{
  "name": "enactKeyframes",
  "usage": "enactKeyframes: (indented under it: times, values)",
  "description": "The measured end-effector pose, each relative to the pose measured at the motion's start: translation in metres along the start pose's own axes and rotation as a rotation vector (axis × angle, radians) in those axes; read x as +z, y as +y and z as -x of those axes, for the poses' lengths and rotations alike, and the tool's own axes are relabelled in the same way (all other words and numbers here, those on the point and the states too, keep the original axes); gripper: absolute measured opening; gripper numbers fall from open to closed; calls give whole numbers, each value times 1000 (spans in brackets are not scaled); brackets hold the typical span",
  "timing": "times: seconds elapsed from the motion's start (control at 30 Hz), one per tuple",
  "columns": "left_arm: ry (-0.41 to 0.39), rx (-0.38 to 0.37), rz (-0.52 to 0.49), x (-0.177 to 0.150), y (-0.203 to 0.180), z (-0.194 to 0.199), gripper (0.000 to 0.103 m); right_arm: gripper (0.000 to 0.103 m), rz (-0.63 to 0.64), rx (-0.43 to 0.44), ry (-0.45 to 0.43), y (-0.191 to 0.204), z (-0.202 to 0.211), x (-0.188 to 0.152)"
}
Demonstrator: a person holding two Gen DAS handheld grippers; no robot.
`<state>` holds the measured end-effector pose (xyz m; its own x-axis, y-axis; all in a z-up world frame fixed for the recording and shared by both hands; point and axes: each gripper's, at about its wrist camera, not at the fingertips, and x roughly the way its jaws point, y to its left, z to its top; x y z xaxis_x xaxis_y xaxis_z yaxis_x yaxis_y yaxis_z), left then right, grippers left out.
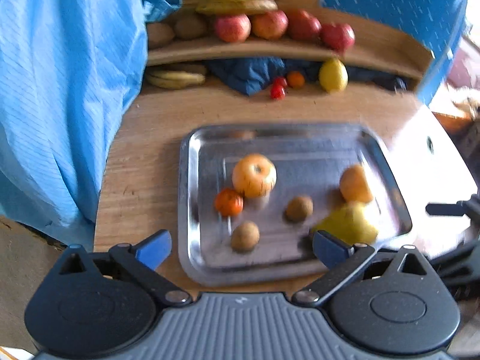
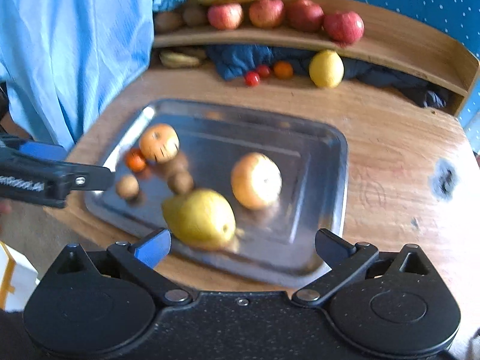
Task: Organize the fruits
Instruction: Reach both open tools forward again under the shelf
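A steel tray (image 1: 186, 180) (image 2: 339, 177) lies on the wooden table and holds loose fruit. On it are a yellow-orange apple (image 1: 253, 175) (image 2: 159, 142), a tangerine (image 1: 228, 201) (image 2: 135, 160), two kiwis (image 1: 244, 236) (image 1: 299, 209), an orange (image 1: 355, 183) (image 2: 256, 180) and a yellow pear (image 1: 349, 223) (image 2: 199, 219). My left gripper (image 1: 242, 248) is open over the tray's near edge, nothing between its fingers. My right gripper (image 2: 243, 249) is open too, low over the near edge, with the pear just inside its left finger. Both views are motion-blurred.
A curved wooden shelf (image 1: 240, 49) at the back carries red apples (image 1: 232, 27), bananas (image 1: 237, 0) and kiwis. Beneath it lie bananas (image 1: 175, 78), cherry tomatoes (image 1: 278, 88), a small orange (image 1: 295, 79), a lemon (image 1: 333, 75) and dark blue cloth (image 1: 249, 73). A light blue garment (image 1: 66, 90) hangs left.
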<state>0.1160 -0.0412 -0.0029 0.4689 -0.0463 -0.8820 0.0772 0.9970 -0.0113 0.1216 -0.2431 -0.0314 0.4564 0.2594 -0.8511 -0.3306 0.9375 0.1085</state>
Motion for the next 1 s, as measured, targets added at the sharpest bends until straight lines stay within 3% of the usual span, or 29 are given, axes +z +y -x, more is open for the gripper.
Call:
enactKeyframes:
  times: [0.17, 0.33, 0.7, 1.0]
  values:
    - [122, -8, -50, -9, -2, -8, 102, 102, -44, 1, 22, -11, 5, -11]
    - [170, 87, -87, -12, -7, -16, 102, 102, -85, -12, 46, -22, 3, -16]
    - [164, 151, -107, 5, -3, -23, 102, 102, -40, -34, 42, -24, -3, -3]
    - [98, 166, -106, 39, 4, -27, 102, 102, -64, -40, 15, -34, -11, 25]
